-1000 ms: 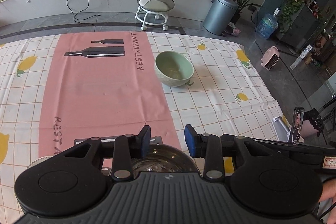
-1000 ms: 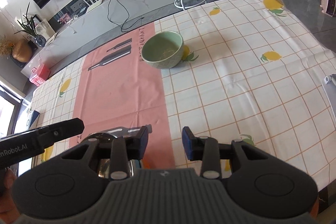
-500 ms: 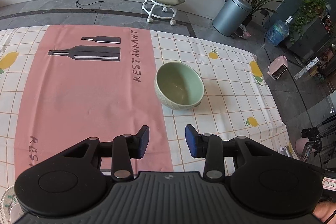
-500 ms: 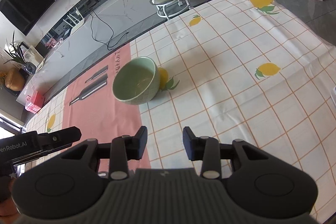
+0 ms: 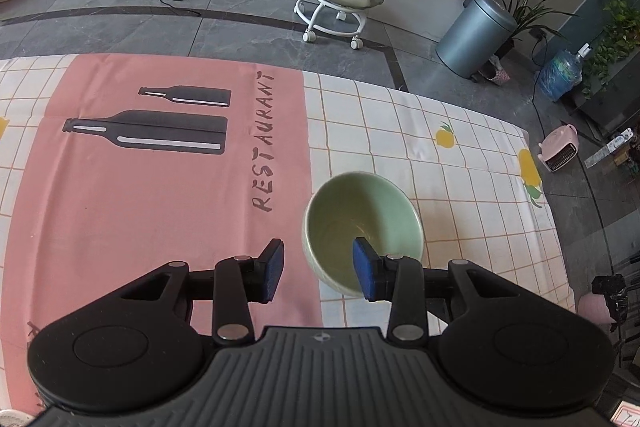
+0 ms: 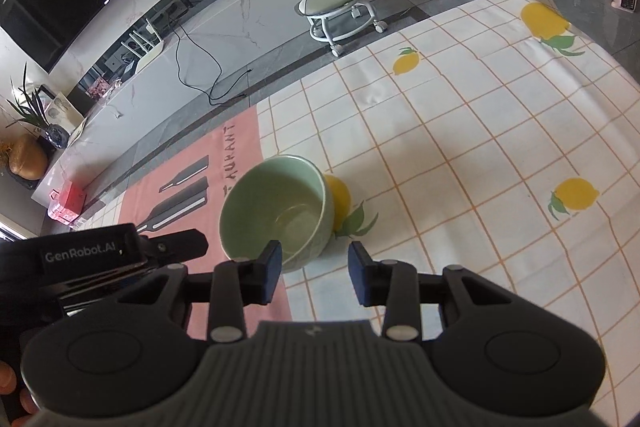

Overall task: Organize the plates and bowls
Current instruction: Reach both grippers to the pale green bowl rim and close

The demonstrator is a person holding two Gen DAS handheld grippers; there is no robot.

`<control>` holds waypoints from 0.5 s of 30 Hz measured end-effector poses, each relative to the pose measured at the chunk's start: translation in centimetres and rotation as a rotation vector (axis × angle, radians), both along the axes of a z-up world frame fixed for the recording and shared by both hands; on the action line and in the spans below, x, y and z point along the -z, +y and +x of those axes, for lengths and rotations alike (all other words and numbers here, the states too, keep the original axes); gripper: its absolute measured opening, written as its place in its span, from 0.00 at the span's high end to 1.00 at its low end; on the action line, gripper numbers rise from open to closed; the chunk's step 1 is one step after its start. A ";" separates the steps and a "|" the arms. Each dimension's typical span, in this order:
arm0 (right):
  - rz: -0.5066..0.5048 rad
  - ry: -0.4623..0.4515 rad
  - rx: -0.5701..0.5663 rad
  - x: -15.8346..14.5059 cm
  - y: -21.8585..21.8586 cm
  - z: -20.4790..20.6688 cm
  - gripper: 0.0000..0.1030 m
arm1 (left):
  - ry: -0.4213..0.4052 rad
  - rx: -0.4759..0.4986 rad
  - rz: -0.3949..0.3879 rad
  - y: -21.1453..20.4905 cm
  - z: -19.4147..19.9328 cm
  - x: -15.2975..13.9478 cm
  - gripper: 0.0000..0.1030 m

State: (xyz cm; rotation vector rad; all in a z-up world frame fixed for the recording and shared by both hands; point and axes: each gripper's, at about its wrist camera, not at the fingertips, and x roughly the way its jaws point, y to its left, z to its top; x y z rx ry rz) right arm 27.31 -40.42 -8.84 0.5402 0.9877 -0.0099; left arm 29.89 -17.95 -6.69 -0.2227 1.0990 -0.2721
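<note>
I am bringing both empty, half-open claws, left gripper (image 5: 318,269) and right gripper (image 6: 314,273), toward the green bowl (image 5: 362,231) to straddle its rim.

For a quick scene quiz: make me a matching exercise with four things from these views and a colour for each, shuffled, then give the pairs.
Things:
1. bowl
2. bin
3. heater
4. printed bottles

Colours:
A. pink
B. black
C. pale green
D. grey-blue

Pairs: 1-C, 2-D, 3-A, 4-B
</note>
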 end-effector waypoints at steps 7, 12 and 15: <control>-0.023 0.027 -0.018 1.2 0.6 3.0 0.72 | 0.046 -0.024 0.015 -0.5 2.4 2.4 0.58; -0.053 0.043 -0.008 1.8 0.8 4.1 0.78 | 0.078 -0.042 0.006 -0.6 3.4 3.5 0.72; -0.060 0.048 0.000 2.4 0.7 4.6 0.86 | 0.087 -0.032 0.012 -0.8 3.7 4.0 0.82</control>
